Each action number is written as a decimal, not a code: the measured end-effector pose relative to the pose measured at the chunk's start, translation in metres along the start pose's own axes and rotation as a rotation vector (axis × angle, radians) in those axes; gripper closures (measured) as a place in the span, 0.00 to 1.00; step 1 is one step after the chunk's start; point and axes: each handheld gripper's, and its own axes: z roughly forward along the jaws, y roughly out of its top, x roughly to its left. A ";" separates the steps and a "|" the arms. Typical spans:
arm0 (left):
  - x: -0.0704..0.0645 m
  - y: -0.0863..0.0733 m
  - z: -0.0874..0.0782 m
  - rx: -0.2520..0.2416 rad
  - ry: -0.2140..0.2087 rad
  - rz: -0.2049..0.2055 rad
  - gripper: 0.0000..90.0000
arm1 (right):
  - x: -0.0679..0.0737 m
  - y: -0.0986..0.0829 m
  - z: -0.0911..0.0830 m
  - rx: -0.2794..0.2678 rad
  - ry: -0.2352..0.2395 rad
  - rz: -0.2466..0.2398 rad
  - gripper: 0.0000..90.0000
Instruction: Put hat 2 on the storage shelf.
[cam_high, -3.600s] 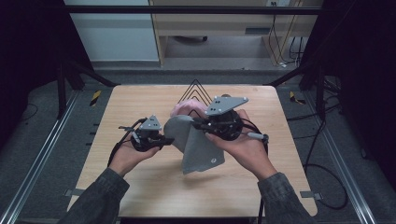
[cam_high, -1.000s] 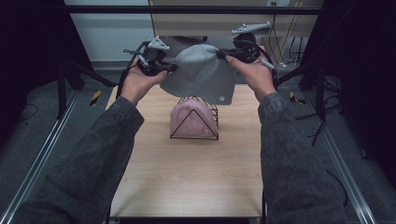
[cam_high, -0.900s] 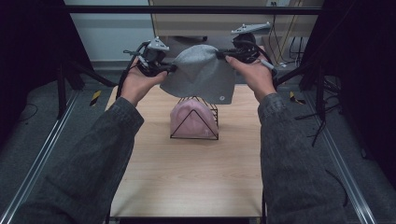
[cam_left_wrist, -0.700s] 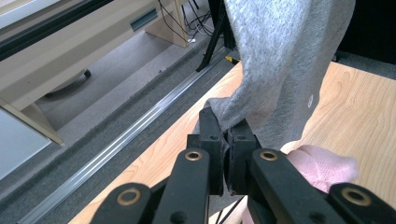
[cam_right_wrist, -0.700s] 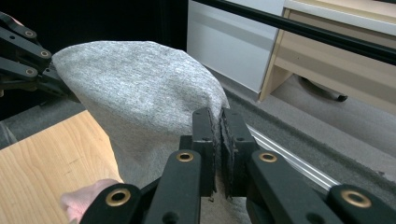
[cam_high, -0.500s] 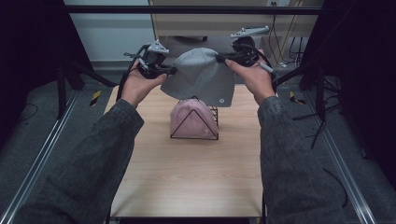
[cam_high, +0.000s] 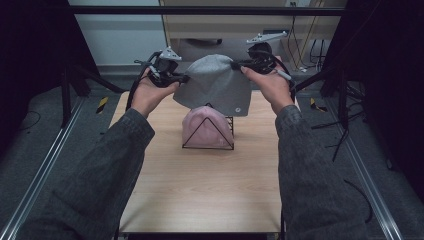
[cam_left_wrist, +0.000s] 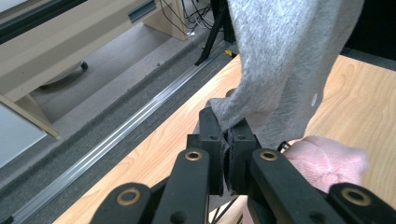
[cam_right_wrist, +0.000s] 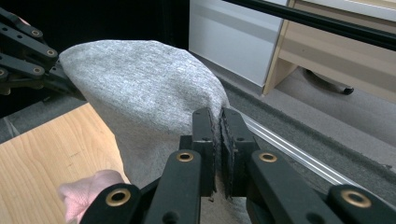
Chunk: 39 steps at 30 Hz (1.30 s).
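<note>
grey hat (cam_high: 215, 85) held stretched between two grippers above a pale wood table (cam_high: 205, 190), upper centre of the high view.

grey carpet and metal rails flank the table; a cabinet stands beyond. left gripper (cam_high: 184, 78) and right gripper (cam_high: 235, 64) are each clamped on a hat edge. below the hat, a pink hat (cam_high: 206, 127) sits on a wire rack (cam_high: 226, 145). the left gripper view shows a small round tag (cam_left_wrist: 314, 98) on the grey hat; the right gripper view shows its domed crown (cam_right_wrist: 140, 70).

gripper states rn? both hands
Left gripper: shut on the grey beanie, pinching its edge.
Right gripper: shut on the same beanie's opposite edge.
</note>
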 end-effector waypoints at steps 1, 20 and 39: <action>0.001 -0.002 0.002 0.001 0.002 -0.005 0.97 | 0.000 -0.001 0.000 0.000 0.000 -0.003 0.95; -0.009 -0.033 0.020 0.009 0.052 -0.059 0.97 | 0.017 -0.028 0.012 0.027 -0.033 -0.020 0.95; -0.013 -0.055 0.025 0.019 0.064 -0.071 0.97 | 0.025 -0.041 0.023 0.062 -0.007 -0.020 0.95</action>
